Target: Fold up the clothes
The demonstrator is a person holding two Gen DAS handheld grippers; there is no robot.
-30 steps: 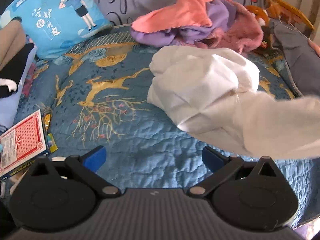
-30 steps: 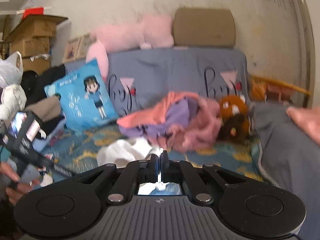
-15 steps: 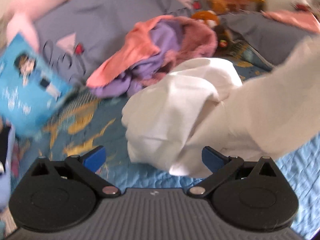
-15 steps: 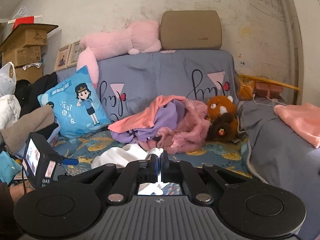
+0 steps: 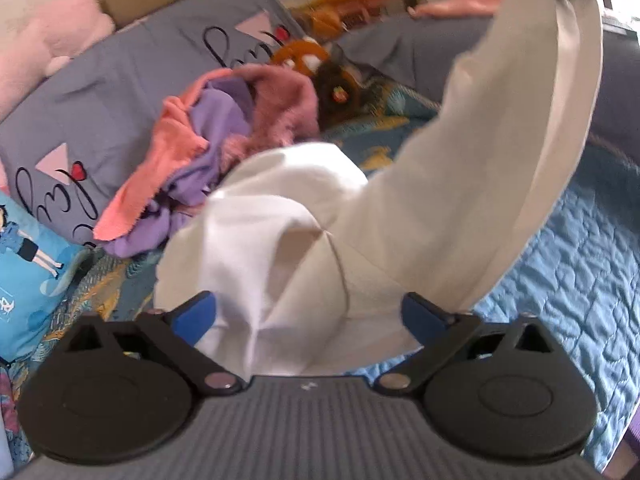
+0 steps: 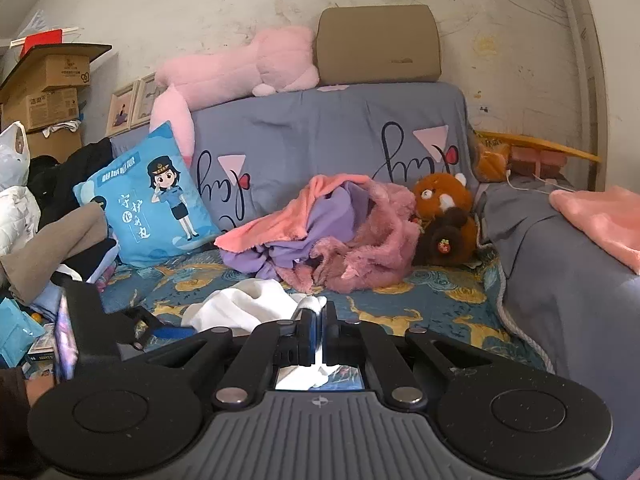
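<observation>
On bed (image 5: 580, 240) | white garment (image 5: 280, 240) bunched at 12 o'clock of left gripper (image 5: 308, 312), jaws wide, nothing held | right gripper (image 6: 318, 328) jaws pinched on its edge, strip rising toward 2 o'clock | left nearer the bunch

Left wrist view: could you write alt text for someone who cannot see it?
A crumpled white cotton garment fills the middle of the picture, one end lifted up and away to the upper right, while the left tool waits open just in front of it. Behind lie a heap of pink and purple fleece clothes on a blue quilted bedspread.
</observation>
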